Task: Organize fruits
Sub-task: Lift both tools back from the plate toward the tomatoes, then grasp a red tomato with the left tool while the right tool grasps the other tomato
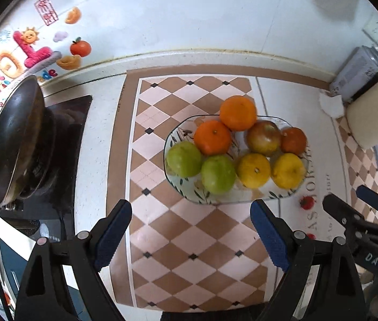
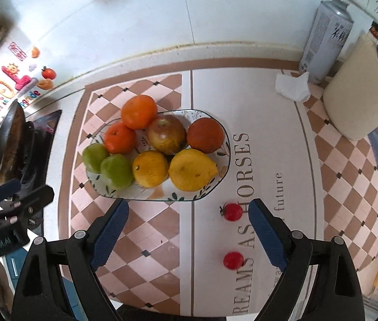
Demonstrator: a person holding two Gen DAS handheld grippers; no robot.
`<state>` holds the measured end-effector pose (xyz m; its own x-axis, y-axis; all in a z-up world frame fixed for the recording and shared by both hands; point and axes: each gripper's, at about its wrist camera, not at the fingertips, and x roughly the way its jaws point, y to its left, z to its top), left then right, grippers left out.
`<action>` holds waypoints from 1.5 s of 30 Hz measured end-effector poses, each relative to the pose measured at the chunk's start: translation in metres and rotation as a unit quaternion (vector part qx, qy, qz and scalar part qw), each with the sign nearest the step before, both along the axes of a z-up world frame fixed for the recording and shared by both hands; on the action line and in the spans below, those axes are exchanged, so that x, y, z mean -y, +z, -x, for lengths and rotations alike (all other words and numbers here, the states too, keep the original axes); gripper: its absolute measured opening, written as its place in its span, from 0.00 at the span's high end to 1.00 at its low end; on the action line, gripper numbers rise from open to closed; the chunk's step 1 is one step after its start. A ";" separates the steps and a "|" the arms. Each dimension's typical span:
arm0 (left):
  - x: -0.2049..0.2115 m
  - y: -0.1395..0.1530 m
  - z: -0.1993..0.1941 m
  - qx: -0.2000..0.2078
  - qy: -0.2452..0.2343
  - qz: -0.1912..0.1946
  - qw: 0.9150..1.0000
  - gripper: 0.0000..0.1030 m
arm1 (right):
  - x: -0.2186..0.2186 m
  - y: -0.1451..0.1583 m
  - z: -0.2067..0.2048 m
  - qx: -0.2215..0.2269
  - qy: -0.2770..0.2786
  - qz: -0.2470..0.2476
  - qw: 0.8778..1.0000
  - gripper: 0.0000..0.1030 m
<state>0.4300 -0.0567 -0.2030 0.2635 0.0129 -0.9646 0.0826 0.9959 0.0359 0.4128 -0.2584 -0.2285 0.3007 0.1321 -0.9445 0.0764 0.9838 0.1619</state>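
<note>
Both claws, left claw [image 1: 191, 230] and right claw [image 2: 189, 230], hang wide and empty, pointing steeply down above the table [image 2: 282, 123]; the fruit plate [image 2: 223, 144] sits just beyond them.

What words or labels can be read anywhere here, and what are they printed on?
"REAMS AS HORSES" and "future": white mat, first letter cut off.
"DAS": label on the right gripper, seen from the left wrist.
"de": tail of a colourful word among the wall stickers.
Red seal sticker: characters too blurred.
Spray can: print too blurred.
</note>
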 end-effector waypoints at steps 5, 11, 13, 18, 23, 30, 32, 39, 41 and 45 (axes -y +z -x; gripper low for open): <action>-0.001 0.033 0.028 0.042 -0.002 0.004 0.999 0.12 | -0.003 0.031 0.023 0.024 0.001 0.007 1.000 0.10; -0.003 0.074 0.055 0.085 -0.010 0.009 0.996 0.12 | -0.008 0.079 0.058 0.065 0.004 0.005 0.998 0.10; -0.004 0.086 0.064 0.098 -0.014 0.014 0.995 0.12 | -0.010 0.095 0.069 0.077 0.006 0.004 0.997 0.10; -0.005 0.110 0.085 0.121 -0.023 0.021 0.992 0.12 | -0.017 0.132 0.094 0.108 0.010 0.003 0.994 0.10; -0.010 0.124 0.100 0.131 -0.023 0.030 0.991 0.12 | -0.021 0.157 0.113 0.130 0.008 0.001 0.992 0.10; -0.012 0.131 0.113 0.136 -0.027 0.043 0.989 0.12 | -0.025 0.169 0.125 0.137 0.007 -0.010 0.991 0.10; -0.012 0.131 0.113 0.135 -0.027 0.045 0.989 0.12 | -0.025 0.167 0.124 0.134 0.005 -0.016 0.991 0.10; -0.003 0.117 0.100 0.127 -0.031 0.029 0.991 0.00 | 0.016 0.123 0.103 0.096 -0.033 -0.068 0.992 0.09; 0.005 0.105 0.092 0.126 -0.035 0.010 0.991 0.00 | 0.036 0.097 0.093 0.075 -0.055 -0.071 0.993 0.09; 0.023 0.071 0.075 0.106 -0.043 -0.026 0.993 0.00 | 0.075 0.025 0.067 0.006 -0.085 -0.084 0.993 0.09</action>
<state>0.3550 -0.0793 -0.1324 0.4633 0.0288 -0.8857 0.1532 0.9818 0.1121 0.3462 -0.3336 -0.2033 0.3439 0.2326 -0.9097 0.2366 0.9161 0.3237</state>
